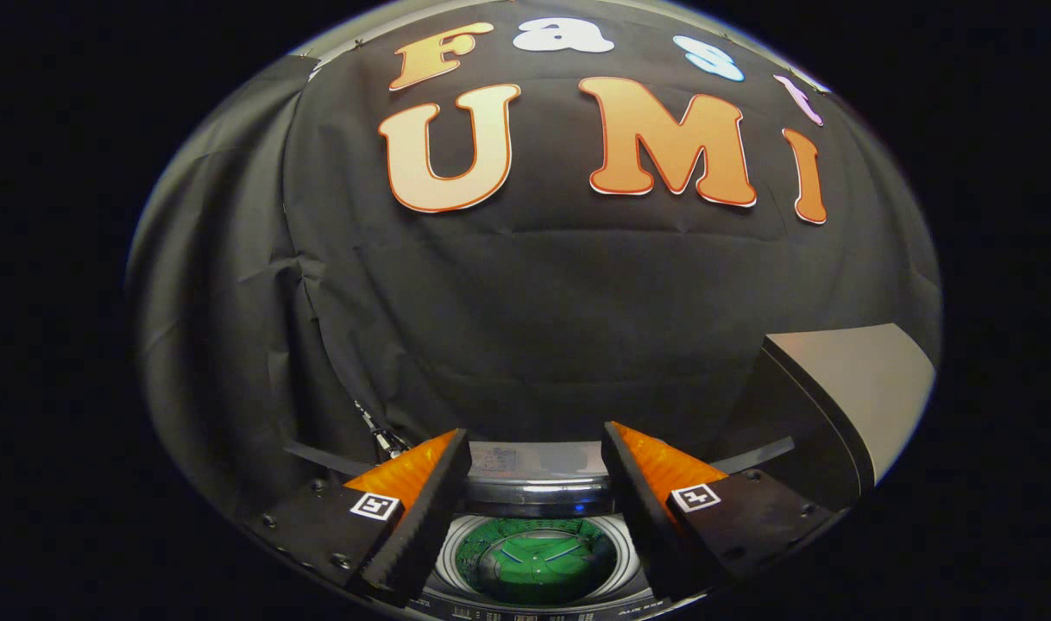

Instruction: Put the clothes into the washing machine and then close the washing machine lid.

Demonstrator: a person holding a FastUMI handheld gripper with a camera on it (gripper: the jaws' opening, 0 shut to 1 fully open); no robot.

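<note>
Gripper view: fingers (536,448) spread wide apart, gripping nothing, held above a top-loading washing machine (534,595). Between the fingers and below them, the round drum opening (534,561), uncovered, with something green inside; cannot tell whether that is clothing or the drum's own floor. Just beyond the opening, between the fingertips, the raised washing machine lid (534,483), standing up from the back edge. Right of the right finger and beyond it, a pale slanted panel (862,379) against the black cloth wall (525,328).
</note>
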